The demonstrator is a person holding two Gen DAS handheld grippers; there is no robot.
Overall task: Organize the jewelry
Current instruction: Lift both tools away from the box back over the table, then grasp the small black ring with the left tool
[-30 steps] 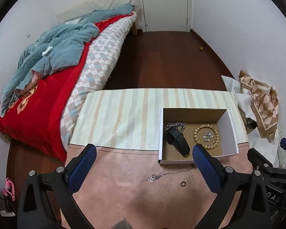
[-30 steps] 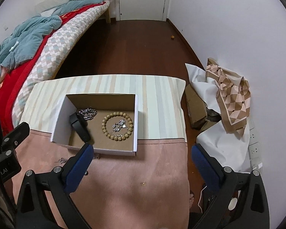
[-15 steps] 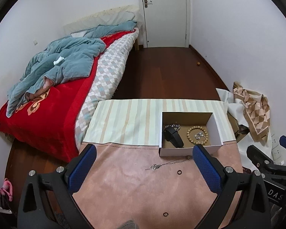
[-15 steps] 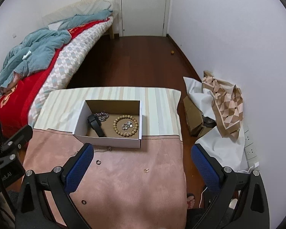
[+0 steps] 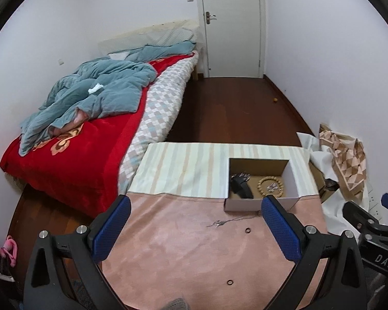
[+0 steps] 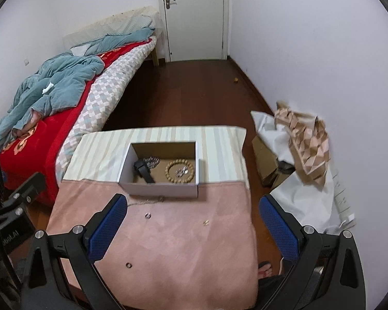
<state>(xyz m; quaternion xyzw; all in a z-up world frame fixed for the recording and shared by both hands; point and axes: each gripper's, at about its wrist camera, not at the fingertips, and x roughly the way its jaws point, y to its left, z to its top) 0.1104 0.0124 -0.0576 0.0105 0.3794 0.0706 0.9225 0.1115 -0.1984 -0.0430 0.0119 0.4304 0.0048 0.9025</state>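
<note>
A white cardboard box point(image 5: 292, 179) point(image 6: 157, 190) sits on the table and holds a black watch point(image 5: 240, 188) point(image 6: 144, 171), a wooden bead bracelet point(image 5: 270, 186) point(image 6: 179, 171) and silver chain pieces. On the pink cloth in front of it lie a thin silver necklace point(image 5: 223, 222) point(image 6: 146, 201), two dark rings point(image 5: 248, 230) point(image 5: 229, 282) point(image 6: 148, 215) point(image 6: 128, 265) and a small gold piece point(image 6: 206, 223). My left gripper point(image 5: 194, 230) and right gripper point(image 6: 192, 228) are both open and empty, held high above the near part of the table.
The table has a striped cloth point(image 5: 188, 165) at the back and a pink cloth point(image 6: 181, 245) at the front. A bed point(image 5: 72, 142) stands to the left. Bags and paper point(image 6: 302, 139) lie on the floor to the right by the wall.
Both grippers have pulled back and up from the box, so the table looks smaller and more of the room shows. Nothing on the table has moved.
</note>
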